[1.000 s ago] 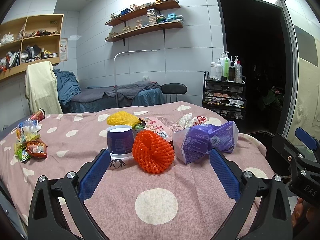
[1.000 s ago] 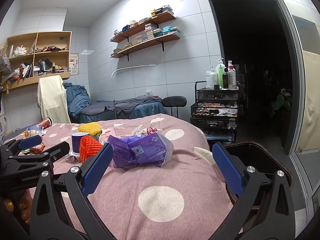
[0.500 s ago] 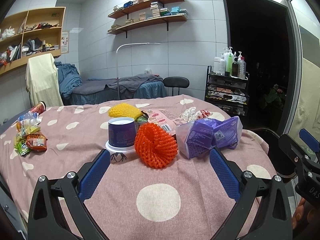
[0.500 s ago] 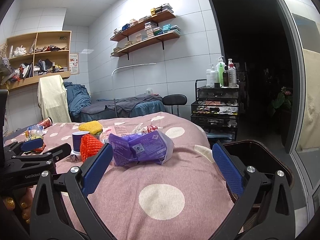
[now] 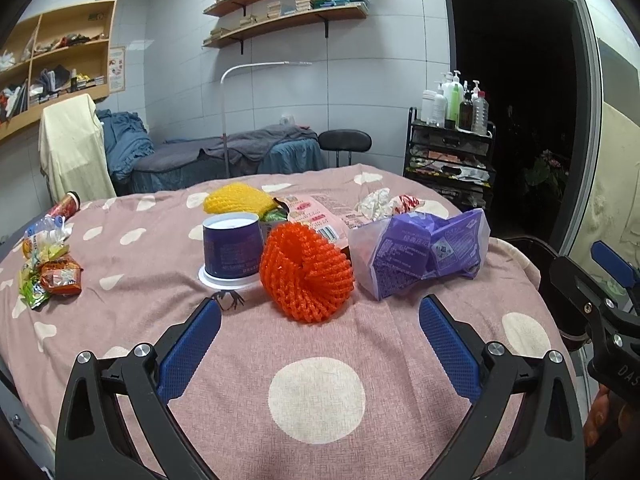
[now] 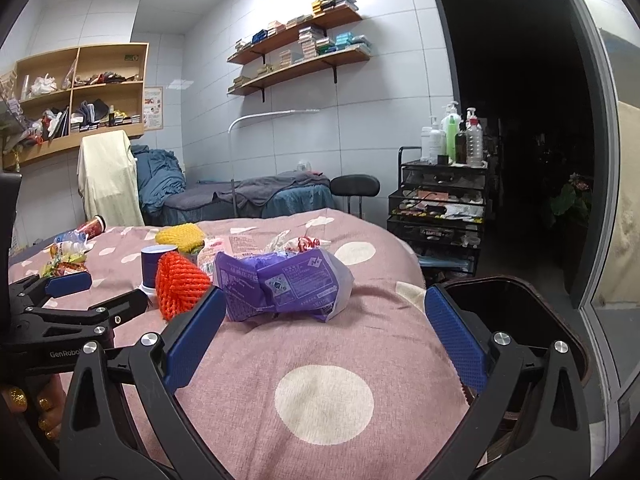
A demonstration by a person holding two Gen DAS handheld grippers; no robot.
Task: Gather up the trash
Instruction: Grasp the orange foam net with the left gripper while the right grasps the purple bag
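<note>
Both tongs are hanging spread wide and gripping nothing. The left gripper (image 5: pixel 320 316), with its blue ribbed pads (image 5: pixel 188 344) set far apart, is hovering low over the pink spotted bedcover (image 5: pixel 316 396). Straight ahead of its gap, just beyond the tips, the orange foam fruit net (image 5: pixel 306 278) is lying rolled into a ring with its hollow tilted up toward the camera. To the left of that net and touching it, an upturned dark purple paper cup (image 5: pixel 232 246) is standing on its white rim. A yellow foam net (image 5: pixel 236 200) and a pink printed wrapper (image 5: pixel 320 216) are lying further off behind them.

The right gripper (image 6: pixel 320 316) is likewise open. The crumpled purple plastic bag (image 6: pixel 282 282) is sitting just past its tips, a little left of centre, with its long axis running crosswise to the fingers, so the gap looks wide enough to take it across the short way. Beyond the right finger, off the bed's edge, the dark rim of a bin (image 6: pixel 520 284) is showing.

Judging by reach, the right tongs are nearer the bag and the bin, the left tongs nearer the orange net. Further left, small snack wrappers (image 5: pixel 56 276) and a crushed clear bottle (image 5: pixel 44 232) are lying well apart.
</note>
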